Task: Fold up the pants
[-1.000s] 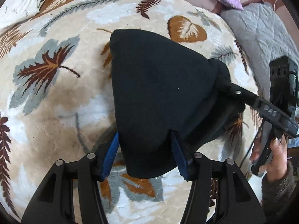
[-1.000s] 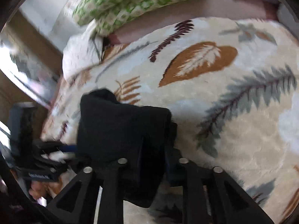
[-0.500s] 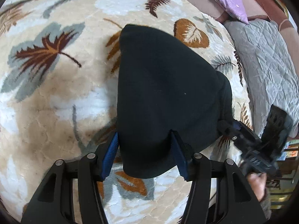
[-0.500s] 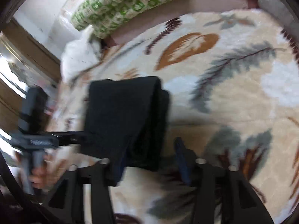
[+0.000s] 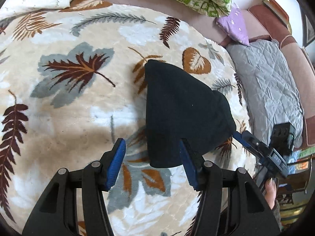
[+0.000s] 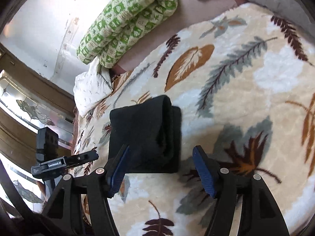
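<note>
The black pants [image 5: 181,114] lie folded in a compact bundle on the leaf-patterned blanket [image 5: 74,106]. In the right wrist view the pants [image 6: 145,135] show stacked layers with a rolled fold at the right side. My left gripper [image 5: 152,163] is open and empty, its blue pads just short of the bundle's near edge. My right gripper [image 6: 163,169] is open and empty, just in front of the bundle. The right gripper also shows in the left wrist view [image 5: 261,153], beside the bundle's right corner. The left gripper shows in the right wrist view [image 6: 65,161], left of the bundle.
A green patterned quilt roll [image 6: 128,21] and a white pillow [image 6: 92,86] lie at the head of the bed. A purple pillow [image 5: 234,25] and a grey quilted cover [image 5: 269,86] lie to the right. The blanket spreads wide around the pants.
Both grippers have opened, let go of the pants and drawn back. The folded bundle now rests flat on the blanket.
</note>
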Action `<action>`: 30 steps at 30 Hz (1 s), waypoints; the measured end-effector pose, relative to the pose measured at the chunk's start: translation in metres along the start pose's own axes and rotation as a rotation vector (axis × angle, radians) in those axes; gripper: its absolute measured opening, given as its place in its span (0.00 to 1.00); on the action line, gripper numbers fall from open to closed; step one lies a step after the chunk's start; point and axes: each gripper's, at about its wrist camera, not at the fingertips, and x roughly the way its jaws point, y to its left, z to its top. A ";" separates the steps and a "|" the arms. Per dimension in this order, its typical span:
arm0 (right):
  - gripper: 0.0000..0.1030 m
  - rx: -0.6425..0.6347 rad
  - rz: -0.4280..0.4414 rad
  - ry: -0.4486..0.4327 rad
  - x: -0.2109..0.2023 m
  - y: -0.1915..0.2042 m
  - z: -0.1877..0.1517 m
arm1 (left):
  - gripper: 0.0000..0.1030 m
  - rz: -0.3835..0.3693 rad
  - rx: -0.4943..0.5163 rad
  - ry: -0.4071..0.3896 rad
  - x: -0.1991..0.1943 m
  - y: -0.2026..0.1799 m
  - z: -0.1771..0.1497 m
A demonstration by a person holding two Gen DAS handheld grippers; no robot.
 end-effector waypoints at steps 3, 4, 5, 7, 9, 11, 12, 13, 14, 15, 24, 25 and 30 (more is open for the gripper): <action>0.66 -0.002 0.008 0.013 0.012 0.005 0.004 | 0.54 0.031 0.034 0.031 0.015 -0.008 0.002; 0.67 -0.016 -0.013 0.025 0.019 0.007 0.006 | 0.54 0.063 0.052 0.037 0.021 -0.012 0.002; 0.67 -0.021 -0.031 0.037 0.025 0.007 0.008 | 0.54 0.098 0.072 0.038 0.027 -0.016 0.004; 0.67 -0.011 -0.049 0.080 0.038 0.003 0.011 | 0.54 0.099 0.086 0.043 0.034 -0.017 0.005; 0.67 0.011 -0.036 0.125 0.051 -0.002 0.012 | 0.54 0.086 0.087 0.056 0.043 -0.019 0.007; 0.68 0.007 -0.037 0.156 0.063 -0.004 0.012 | 0.54 0.067 0.076 0.067 0.052 -0.018 0.011; 0.69 0.010 -0.032 0.169 0.069 -0.006 0.013 | 0.54 0.041 0.054 0.074 0.058 -0.017 0.013; 0.69 0.016 -0.023 0.171 0.072 -0.007 0.012 | 0.54 0.014 0.027 0.078 0.061 -0.015 0.014; 0.70 0.022 -0.009 0.173 0.075 -0.009 0.012 | 0.54 -0.014 -0.001 0.081 0.063 -0.013 0.014; 0.70 0.021 0.011 0.181 0.079 -0.009 0.013 | 0.54 -0.073 -0.054 0.084 0.067 -0.009 0.016; 0.37 -0.072 0.002 0.130 0.076 0.009 0.010 | 0.28 -0.165 -0.091 0.038 0.059 -0.001 0.004; 0.36 -0.078 0.008 0.117 0.074 0.011 0.009 | 0.27 -0.168 -0.094 0.044 0.058 0.000 0.005; 0.34 -0.076 0.022 0.109 0.067 0.015 0.004 | 0.26 -0.104 -0.010 0.045 0.046 -0.012 -0.002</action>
